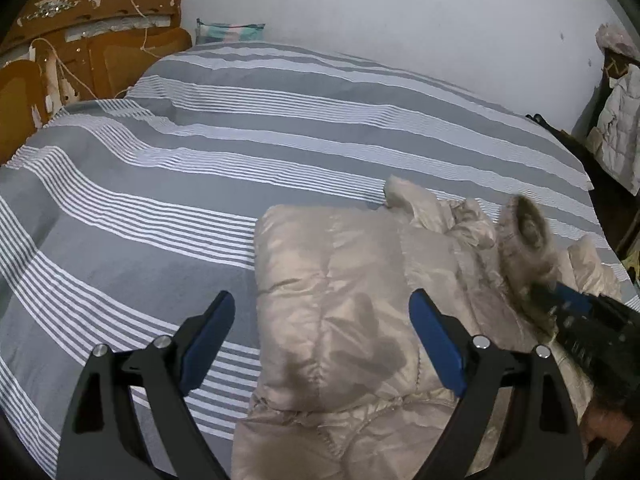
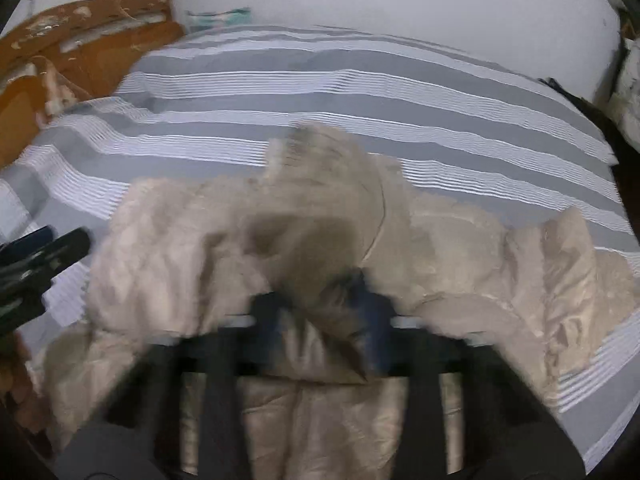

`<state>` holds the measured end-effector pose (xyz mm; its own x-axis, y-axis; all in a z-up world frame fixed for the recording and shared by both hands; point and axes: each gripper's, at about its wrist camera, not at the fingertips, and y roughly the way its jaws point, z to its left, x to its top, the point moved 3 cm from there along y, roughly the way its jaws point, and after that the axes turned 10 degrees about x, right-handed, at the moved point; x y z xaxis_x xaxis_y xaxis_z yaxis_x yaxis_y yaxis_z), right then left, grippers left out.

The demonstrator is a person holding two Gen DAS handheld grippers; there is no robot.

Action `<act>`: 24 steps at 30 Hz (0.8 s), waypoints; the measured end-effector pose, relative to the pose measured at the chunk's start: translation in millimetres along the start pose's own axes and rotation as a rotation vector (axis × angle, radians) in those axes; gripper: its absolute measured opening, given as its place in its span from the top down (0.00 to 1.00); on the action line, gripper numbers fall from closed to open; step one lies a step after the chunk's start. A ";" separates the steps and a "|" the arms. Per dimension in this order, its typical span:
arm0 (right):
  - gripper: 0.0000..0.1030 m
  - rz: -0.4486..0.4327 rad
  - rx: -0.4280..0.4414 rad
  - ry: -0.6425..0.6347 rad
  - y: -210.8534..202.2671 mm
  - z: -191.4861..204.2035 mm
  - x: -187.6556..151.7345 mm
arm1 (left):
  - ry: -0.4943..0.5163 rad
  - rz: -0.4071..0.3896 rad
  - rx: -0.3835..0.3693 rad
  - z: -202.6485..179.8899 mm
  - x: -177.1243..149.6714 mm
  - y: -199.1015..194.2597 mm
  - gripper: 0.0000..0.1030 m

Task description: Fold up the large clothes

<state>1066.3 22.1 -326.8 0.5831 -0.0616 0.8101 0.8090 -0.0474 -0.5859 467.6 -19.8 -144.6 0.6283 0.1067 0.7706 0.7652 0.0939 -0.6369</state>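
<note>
A: Blue-padded fingers (image 1: 438, 334) of the left gripper (image 1: 320, 344) are seen spread wide just above the near part of the beige puffer jacket (image 1: 340, 280), with nothing pinched between them.

B: And the right gripper (image 2: 332, 320)?

A: Its jaws are clenched on a fur-trimmed part of the jacket, probably the hood (image 2: 320, 200), which is held raised over the jacket body. That view is blurred, so the exact bite cannot be made out.

B: Where is the jacket placed?

A: On the near right part of the striped grey bedspread (image 1: 200, 160), partly folded, its left edge already doubled over.

B: How should the fold be done well?

A: The hood is best carried across low and laid flat on the body, while the quilted panel is pinned by the left gripper so that the slippery fabric is not dragged. Both grippers are tilted downward; a wooden headboard (image 1: 100, 40) lies far left.
</note>
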 end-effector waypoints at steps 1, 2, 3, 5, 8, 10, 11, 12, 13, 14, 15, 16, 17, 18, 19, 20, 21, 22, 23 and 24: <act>0.84 -0.020 -0.019 0.026 -6.1 -9.6 1.5 | 0.007 0.000 0.000 -2.0 0.9 0.6 0.14; 0.84 -0.042 -0.055 0.055 -14.1 -22.9 2.1 | 0.015 -0.006 0.004 -3.8 1.5 0.7 0.14; 0.84 -0.057 -0.104 0.083 -21.1 -39.5 0.7 | 0.018 -0.007 0.007 -5.3 1.9 2.1 0.14; 0.77 -0.044 -0.209 0.126 -26.1 -73.5 -6.4 | 0.016 0.002 0.011 -7.9 1.1 6.7 0.14; 0.57 0.077 -0.290 0.181 -12.1 -122.2 -28.6 | 0.023 0.015 0.026 -15.4 -0.1 14.2 0.14; 0.50 0.072 -0.296 0.214 -19.5 -144.9 -36.5 | 0.028 0.026 0.031 -19.3 -1.9 18.2 0.14; 0.43 0.044 -0.298 0.218 -28.4 -148.7 -37.4 | 0.030 0.029 0.033 -20.7 -2.3 19.3 0.14; 0.26 -0.005 -0.279 0.227 -36.6 -151.0 -34.5 | 0.029 0.024 0.036 -21.5 -1.7 19.7 0.14; 0.14 -0.059 -0.220 0.227 -44.8 -148.0 -29.2 | 0.030 0.022 0.038 -22.4 -2.0 20.0 0.14; 0.12 -0.076 -0.183 0.211 -45.5 -143.2 -23.6 | 0.030 0.024 0.044 -22.7 -0.6 21.9 0.14; 0.12 -0.082 -0.147 0.187 -43.6 -135.2 -17.1 | 0.027 0.026 0.047 -22.9 0.5 23.5 0.14; 0.11 -0.076 -0.103 0.163 -41.0 -125.5 -11.8 | 0.027 0.026 0.052 -23.5 1.6 24.9 0.14; 0.11 -0.060 -0.040 0.134 -33.9 -113.7 -4.7 | 0.034 0.025 0.060 -25.3 3.1 27.1 0.14; 0.10 -0.047 0.004 0.101 -26.1 -101.3 0.7 | 0.042 0.020 0.070 -27.1 4.2 28.4 0.14; 0.10 -0.034 0.023 0.058 -17.5 -88.5 3.8 | 0.051 0.014 0.075 -29.4 5.4 29.4 0.14; 0.09 -0.020 0.038 0.031 -11.1 -81.8 5.0 | 0.067 0.013 0.075 -33.4 6.5 31.9 0.14; 0.09 0.004 0.049 0.002 -0.4 -74.0 5.7 | 0.081 0.014 0.076 -36.4 6.7 34.7 0.14; 0.09 0.033 0.028 -0.023 12.5 -70.6 4.8 | 0.095 0.019 0.077 -39.4 6.0 38.9 0.14; 0.09 0.057 0.018 -0.020 20.8 -71.7 2.7 | 0.116 0.035 0.082 -41.2 2.9 47.7 0.14; 0.09 0.103 0.007 0.002 33.2 -78.5 -1.8 | 0.127 0.054 0.095 -40.6 -0.5 56.2 0.14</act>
<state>1086.3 -57.5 -349.4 0.6628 -0.0679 0.7458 0.7455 -0.0340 -0.6656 516.0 -54.7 -179.9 0.6851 -0.0116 0.7283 0.7172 0.1853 -0.6717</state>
